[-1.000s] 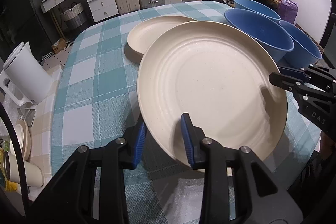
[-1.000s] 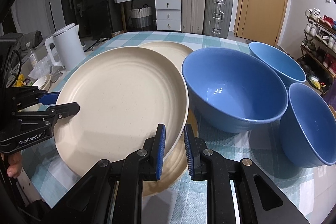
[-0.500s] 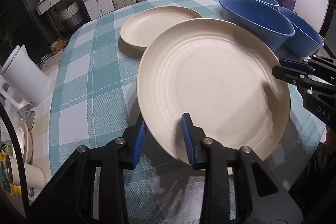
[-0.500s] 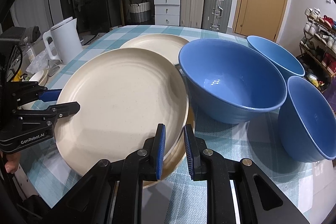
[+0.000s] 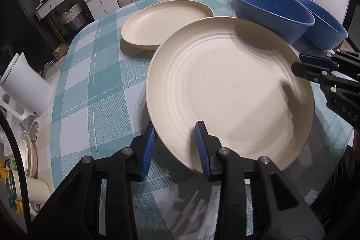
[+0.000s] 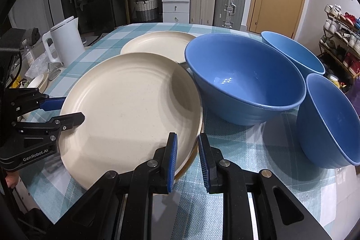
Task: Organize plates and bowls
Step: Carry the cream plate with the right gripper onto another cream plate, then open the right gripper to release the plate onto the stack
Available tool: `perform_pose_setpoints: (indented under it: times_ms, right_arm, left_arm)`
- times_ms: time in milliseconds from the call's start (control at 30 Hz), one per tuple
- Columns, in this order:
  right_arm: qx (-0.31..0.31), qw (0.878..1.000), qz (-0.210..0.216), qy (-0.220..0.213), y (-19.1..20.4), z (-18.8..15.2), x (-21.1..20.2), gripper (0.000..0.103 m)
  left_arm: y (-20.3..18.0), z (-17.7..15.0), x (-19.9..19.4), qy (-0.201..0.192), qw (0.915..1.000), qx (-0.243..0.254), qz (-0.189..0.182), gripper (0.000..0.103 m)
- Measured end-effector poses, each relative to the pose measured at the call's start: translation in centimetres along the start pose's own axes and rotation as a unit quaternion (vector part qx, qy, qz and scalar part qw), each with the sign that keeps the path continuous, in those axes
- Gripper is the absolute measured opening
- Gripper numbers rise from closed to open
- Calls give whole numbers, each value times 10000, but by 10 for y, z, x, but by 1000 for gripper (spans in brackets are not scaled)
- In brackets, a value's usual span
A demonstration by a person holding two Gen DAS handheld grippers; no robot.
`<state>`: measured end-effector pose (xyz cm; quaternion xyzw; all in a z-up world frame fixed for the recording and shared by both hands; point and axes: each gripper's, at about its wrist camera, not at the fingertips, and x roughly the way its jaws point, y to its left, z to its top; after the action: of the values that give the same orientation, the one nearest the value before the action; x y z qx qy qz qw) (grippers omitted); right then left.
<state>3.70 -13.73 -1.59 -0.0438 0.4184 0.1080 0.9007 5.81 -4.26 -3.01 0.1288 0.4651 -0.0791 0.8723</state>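
A large cream plate [image 5: 227, 91] [image 6: 130, 109] hangs tilted just above the checked table, held at opposite rims. My left gripper [image 5: 175, 147] is shut on its near-left rim, one pad under and one on top. My right gripper [image 6: 187, 156] is shut on the opposite rim, next to the biggest blue bowl [image 6: 243, 87]. The tan edge of another plate [image 6: 190, 164] shows beneath the held one. A second cream plate [image 5: 164, 19] lies farther back. Two smaller blue bowls [image 6: 292, 51] [image 6: 330, 123] stand to the right.
A white kettle [image 5: 24, 84] stands off the table's left edge, with cups and small dishes [image 5: 29, 156] near it. The teal checked tablecloth [image 5: 101, 93] is bare left of the plates. Suitcases, drawers and a shoe rack lie beyond the table.
The held plate has sunk a little and drawn back from the far plate, which it overlapped before. Both grippers keep their hold on its rims.
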Motion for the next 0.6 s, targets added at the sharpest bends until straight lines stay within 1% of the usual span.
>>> perform_pose_setpoints:
  times_ms: [133, 200, 300, 400, 433, 467, 533, 600]
  right_arm:
    - [-3, 10000, 31, -3, 1, 0, 0, 21]
    - [-27, 9997, 249, -60, 4, 1, -2, 21]
    - [-238, 9997, 56, -90, 11, 0, -1, 21]
    - [-176, 9997, 155, -22, 11, 1, 3, 21]
    - [-159, 9998, 155, -14, 10, 0, 3, 21]
    - [-148, 9998, 134, -10, 9, 0, 4, 23]
    - [-123, 9998, 125, -5, 8, -1, 4, 26]
    - [-91, 9999, 127, -14, 7, 0, 4, 35]
  left_arm:
    - [-4, -1, 3, 52, 9999, 94, 16, 33]
    - [-6, -1, 5, 61, 9999, 145, 48, 33]
    - [-7, -1, 9, 126, 9998, 124, 45, 36]
    - [-8, -1, 9, 129, 9998, 159, 89, 39]
    - [-8, -1, 9, 131, 9997, 154, 118, 44]
    - [-7, -1, 9, 133, 9997, 141, 161, 52]
    - [-3, -1, 11, 142, 9995, 74, 277, 60]
    - [3, -1, 11, 152, 9994, -21, 324, 60]
